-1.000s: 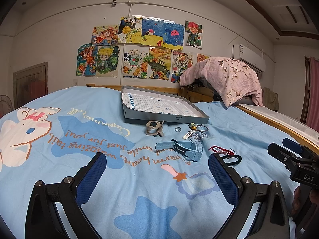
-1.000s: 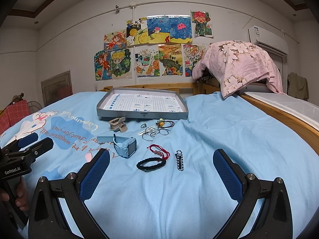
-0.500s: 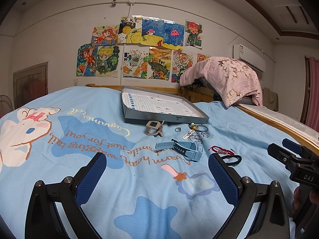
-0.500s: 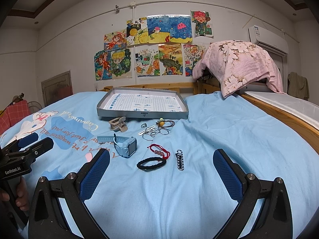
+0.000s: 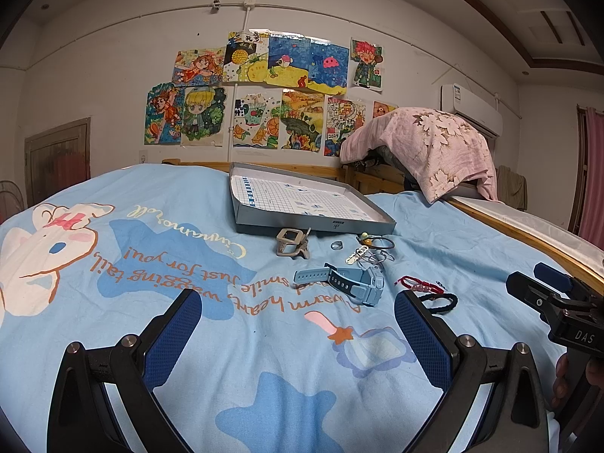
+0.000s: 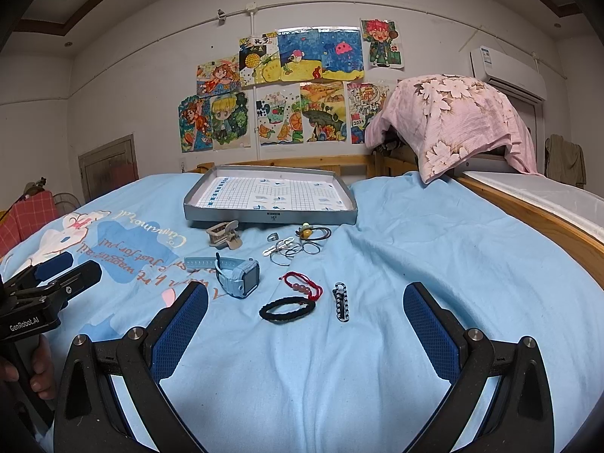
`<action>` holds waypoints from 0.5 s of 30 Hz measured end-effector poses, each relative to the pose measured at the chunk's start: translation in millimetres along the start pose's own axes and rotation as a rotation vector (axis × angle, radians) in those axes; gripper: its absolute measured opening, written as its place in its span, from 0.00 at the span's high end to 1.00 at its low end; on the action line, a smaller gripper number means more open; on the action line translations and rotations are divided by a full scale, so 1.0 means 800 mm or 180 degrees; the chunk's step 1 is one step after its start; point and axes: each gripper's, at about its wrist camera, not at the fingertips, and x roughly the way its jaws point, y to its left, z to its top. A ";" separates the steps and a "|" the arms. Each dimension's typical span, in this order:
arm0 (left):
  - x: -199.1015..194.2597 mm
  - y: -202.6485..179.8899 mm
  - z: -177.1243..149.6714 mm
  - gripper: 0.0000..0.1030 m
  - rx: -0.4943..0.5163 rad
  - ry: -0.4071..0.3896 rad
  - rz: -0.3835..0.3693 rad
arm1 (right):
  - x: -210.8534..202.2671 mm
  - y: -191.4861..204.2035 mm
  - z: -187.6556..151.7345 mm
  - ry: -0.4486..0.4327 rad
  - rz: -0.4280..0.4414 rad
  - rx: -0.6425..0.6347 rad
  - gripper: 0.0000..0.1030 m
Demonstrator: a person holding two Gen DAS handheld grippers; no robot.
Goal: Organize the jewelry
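A shallow grey tray (image 6: 234,216) (image 5: 264,222) with a grid-paper lining lies far back on the blue bedsheet. Scattered in front of it are a blue watch (image 6: 241,273) (image 5: 355,283), a beige watch (image 6: 222,234) (image 5: 290,243), a small ring (image 6: 272,236), a yellow-bead hair tie (image 6: 315,231), thin metal hoops (image 6: 292,251), a red cord bracelet (image 6: 302,285) (image 5: 419,285), a black braided bracelet (image 6: 287,308) (image 5: 439,302) and a grey beaded strip (image 6: 341,302). My right gripper (image 6: 305,324) and my left gripper (image 5: 298,324) are open, low above the sheet, short of the items, holding nothing.
A wooden bed rail (image 6: 528,219) runs along the right side. A pink flowered cloth (image 6: 453,120) covers a pile behind the bed. Drawings hang on the back wall (image 6: 287,87). A hand (image 6: 37,370) holds the left gripper's handle at the left edge.
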 end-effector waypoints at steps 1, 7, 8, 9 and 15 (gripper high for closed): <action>0.000 0.000 0.000 0.00 0.0000 0.0001 0.0000 | 0.000 0.001 0.000 0.0001 0.0001 0.0000 0.01; 0.000 0.000 0.000 0.00 0.0000 0.0001 0.0000 | 0.000 0.000 0.000 0.0002 0.0003 0.0005 0.01; 0.000 0.000 0.000 0.00 -0.0001 0.0002 0.0000 | 0.001 0.000 0.000 0.0003 0.0002 0.0005 0.01; 0.000 0.000 0.000 0.00 0.0000 0.0001 0.0000 | 0.000 0.000 -0.001 0.0004 0.0002 0.0006 0.01; 0.000 0.000 0.000 0.00 0.0001 0.0001 0.0000 | 0.001 -0.001 -0.001 0.0005 0.0004 0.0010 0.01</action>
